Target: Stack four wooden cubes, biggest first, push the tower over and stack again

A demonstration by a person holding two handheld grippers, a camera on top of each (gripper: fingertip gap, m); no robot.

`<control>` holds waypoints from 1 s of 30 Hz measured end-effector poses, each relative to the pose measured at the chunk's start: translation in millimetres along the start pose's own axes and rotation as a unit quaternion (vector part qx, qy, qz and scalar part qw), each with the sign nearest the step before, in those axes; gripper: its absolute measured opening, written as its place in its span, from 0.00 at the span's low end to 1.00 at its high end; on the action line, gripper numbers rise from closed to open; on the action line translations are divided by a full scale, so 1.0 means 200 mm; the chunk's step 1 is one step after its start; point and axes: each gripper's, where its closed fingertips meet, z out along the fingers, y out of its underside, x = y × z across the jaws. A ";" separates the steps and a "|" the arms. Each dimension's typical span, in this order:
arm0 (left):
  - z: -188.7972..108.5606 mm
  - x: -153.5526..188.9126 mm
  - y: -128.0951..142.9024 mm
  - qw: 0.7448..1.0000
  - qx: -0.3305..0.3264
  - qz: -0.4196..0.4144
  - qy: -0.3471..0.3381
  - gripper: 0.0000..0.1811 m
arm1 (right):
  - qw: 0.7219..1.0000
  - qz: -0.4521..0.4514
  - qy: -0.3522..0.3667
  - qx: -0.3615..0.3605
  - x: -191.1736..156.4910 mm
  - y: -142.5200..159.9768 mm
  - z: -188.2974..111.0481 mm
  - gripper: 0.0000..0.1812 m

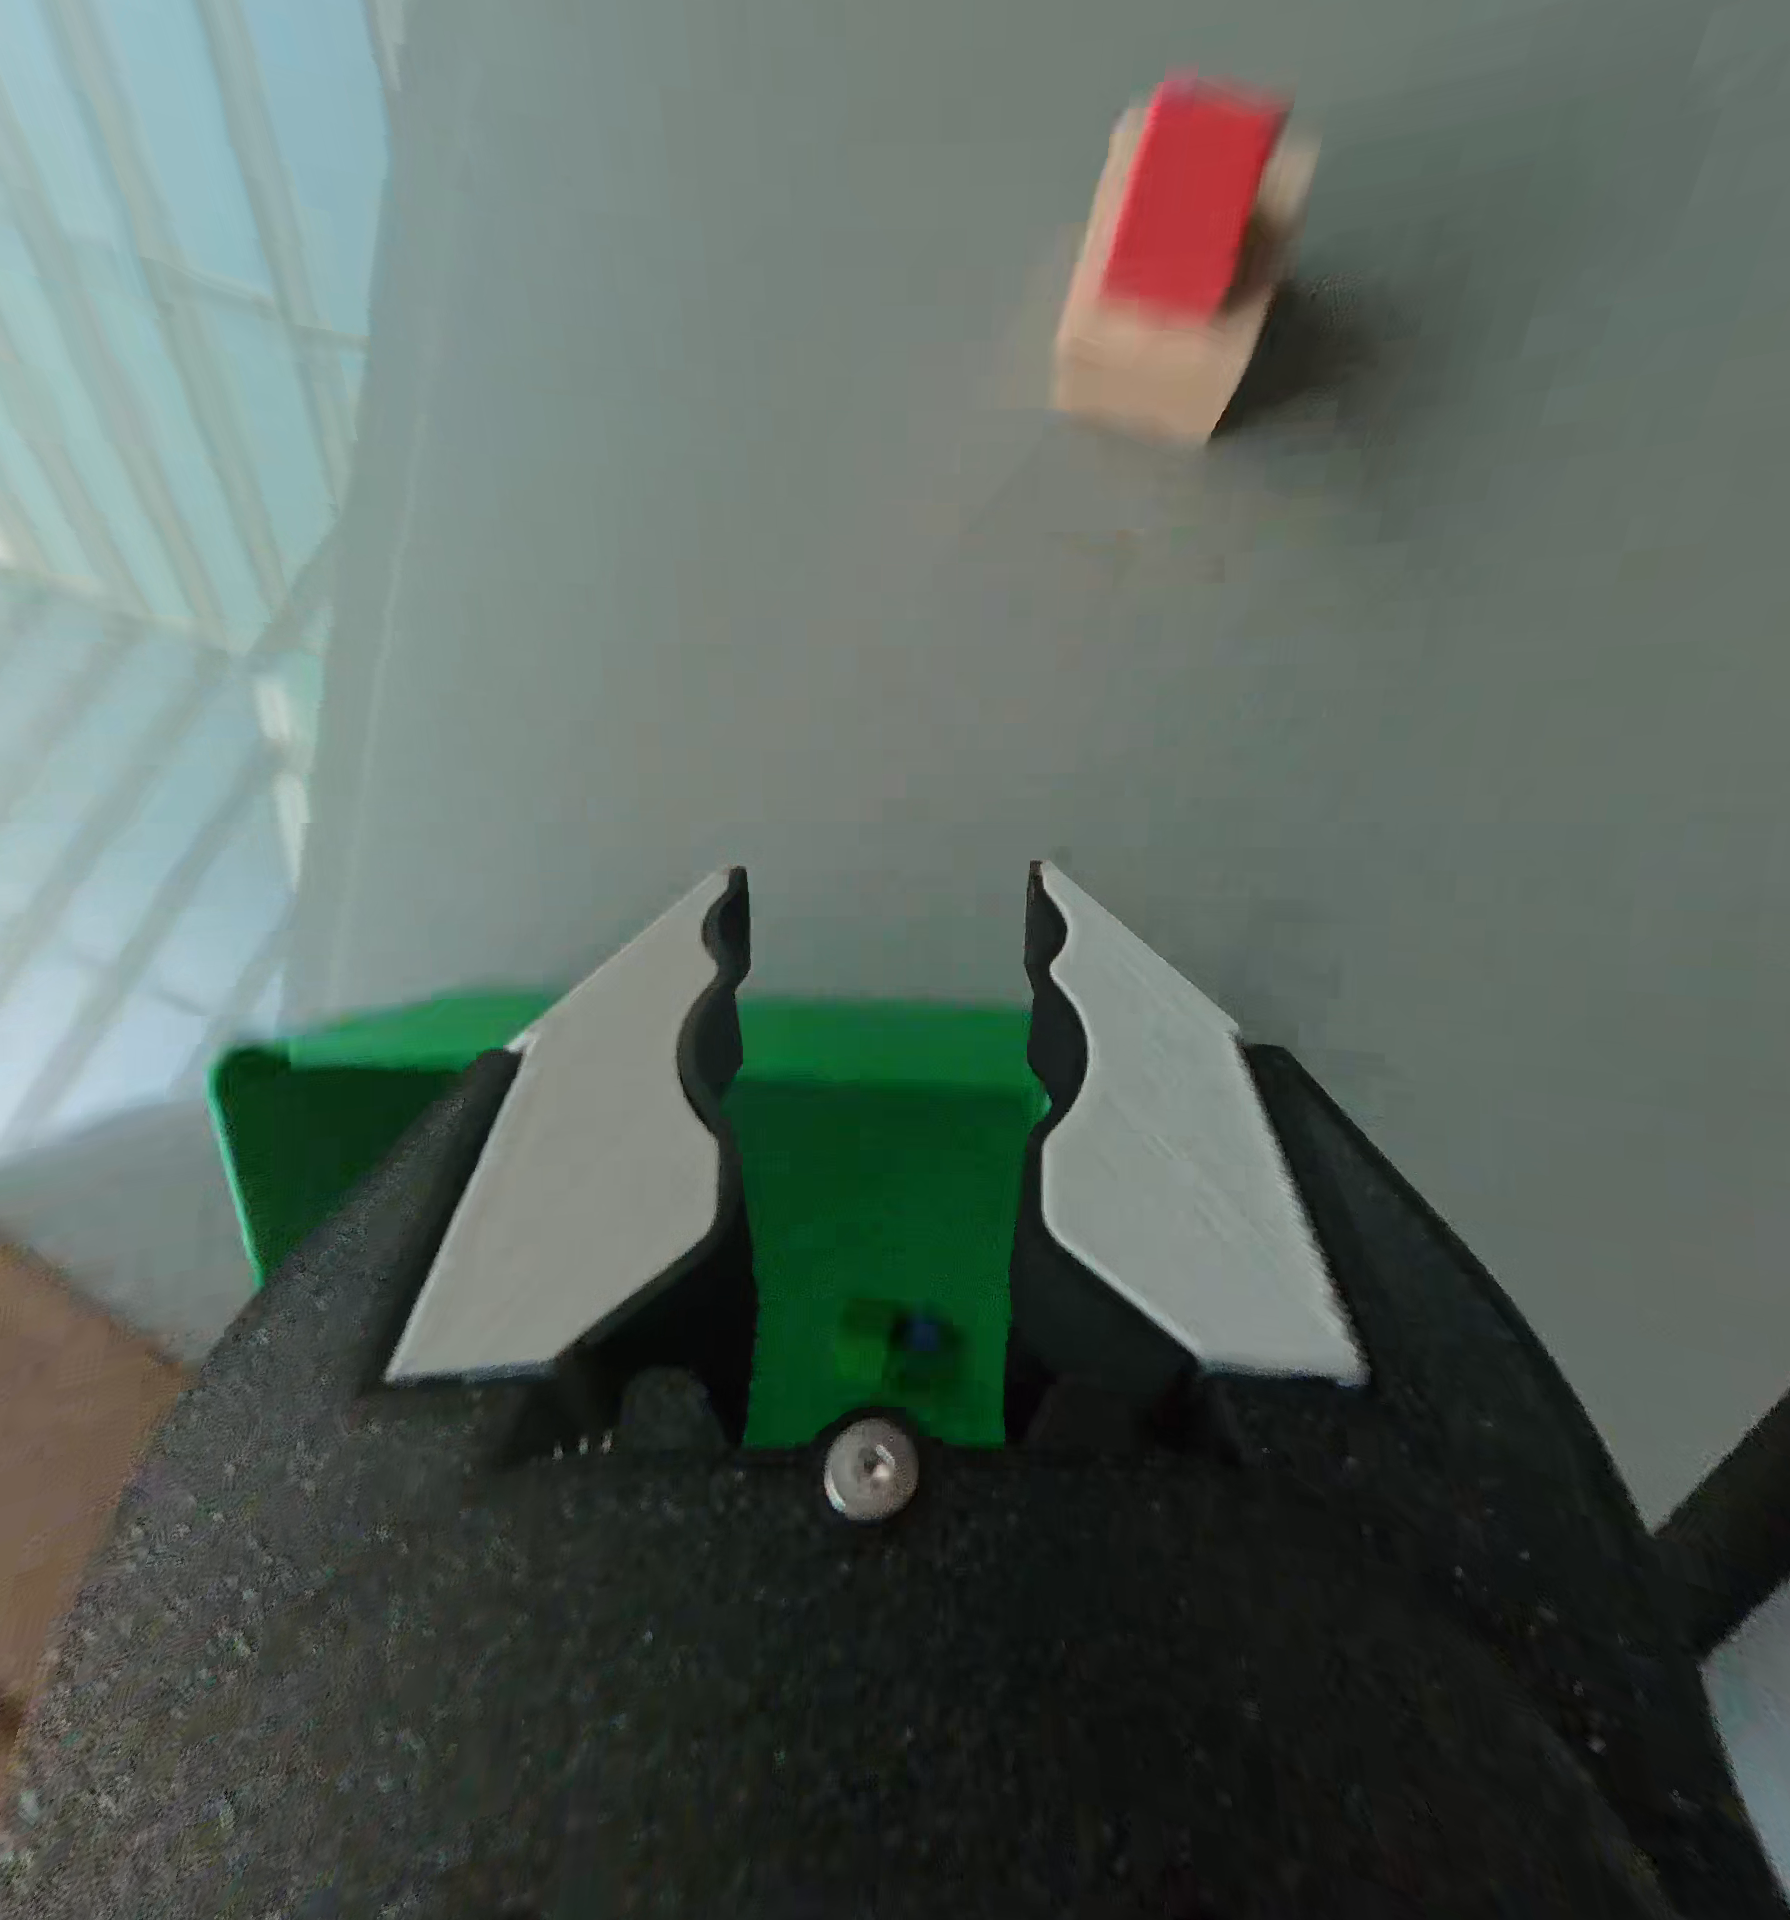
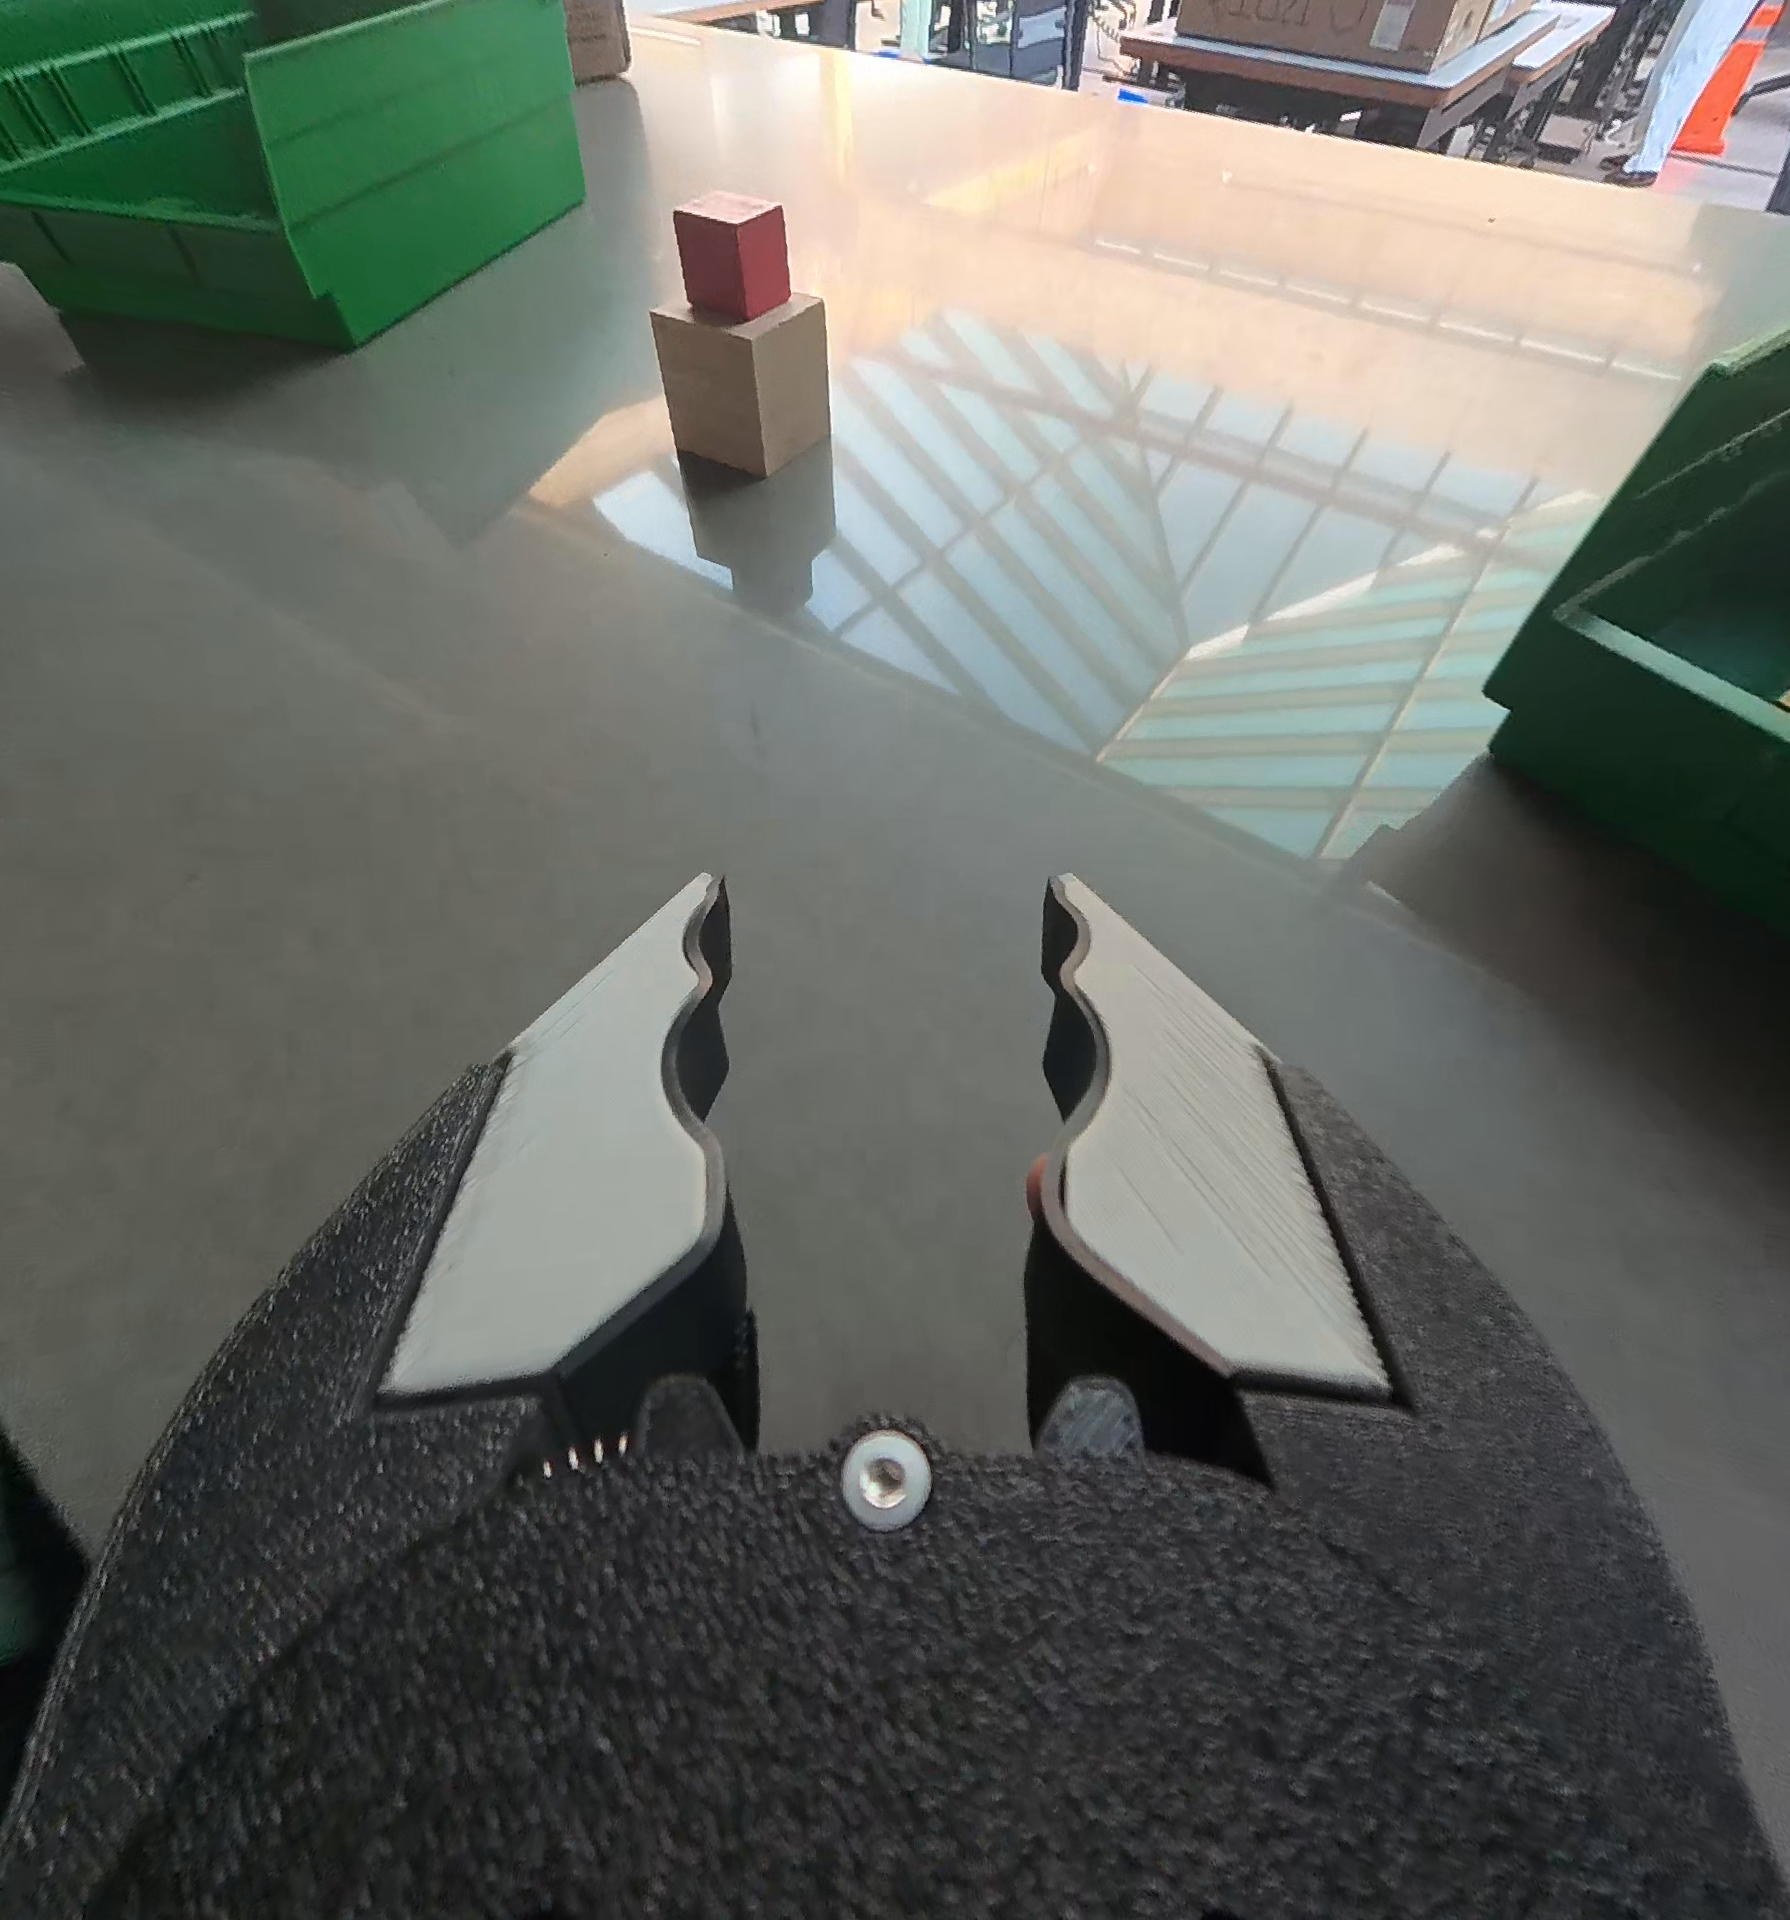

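Note:
A small red cube (image 2: 733, 255) sits on a larger tan wooden block (image 2: 743, 384) on the grey table (image 2: 247, 727), ahead and left of my right gripper (image 2: 886, 899). That gripper is open and empty, low over the table. In the blurred left wrist view the same red cube (image 1: 1187, 203) on the tan block (image 1: 1151, 379) lies far ahead to the right. My left gripper (image 1: 886, 883) is open and empty, held above a green bin (image 1: 278, 1132). A small dark blue thing (image 1: 922, 1333) lies in that bin between the fingers.
A green bin (image 2: 278, 166) stands at the back left of the table, another green bin (image 2: 1691, 675) at the right edge. Bright window reflections cover the table's middle. Beyond the far edge stand other tables, a cardboard box (image 2: 1348, 26) and an orange cone (image 2: 1727, 78). My hands' fingertips stand some 45 centimetres from each other. The small red cube (image 2: 733, 255) is about 20 centimetres from my left fingertips. My left wrist view (image 1: 1237, 152) looks at it from another angle.

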 end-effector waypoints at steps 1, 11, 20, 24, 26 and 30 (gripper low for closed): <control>-0.02 -0.04 0.12 1.000 -0.015 -0.018 -0.007 0.29 | 1.000 -0.001 -0.001 -0.001 0.00 0.00 0.00 0.34; 0.10 -0.11 1.13 0.970 -0.215 -0.115 0.004 0.29 | 1.000 -0.012 -0.011 -0.012 -0.04 -0.02 0.05 0.34; 0.26 -0.09 1.29 0.961 -0.271 -0.040 0.029 0.26 | 1.000 0.000 0.011 -0.018 -0.03 0.00 0.01 0.34; 0.31 -0.10 1.29 0.962 -0.271 -0.025 0.033 0.23 | 1.000 0.008 0.017 -0.019 -0.03 0.02 0.00 0.34; 0.32 -0.09 1.30 0.960 -0.278 -0.022 0.037 0.23 | 1.000 0.009 0.018 -0.019 -0.03 0.02 0.00 0.34; 0.35 -0.09 1.31 0.960 -0.277 -0.018 0.042 0.20 | 1.000 0.010 0.019 -0.018 -0.03 0.02 0.00 0.34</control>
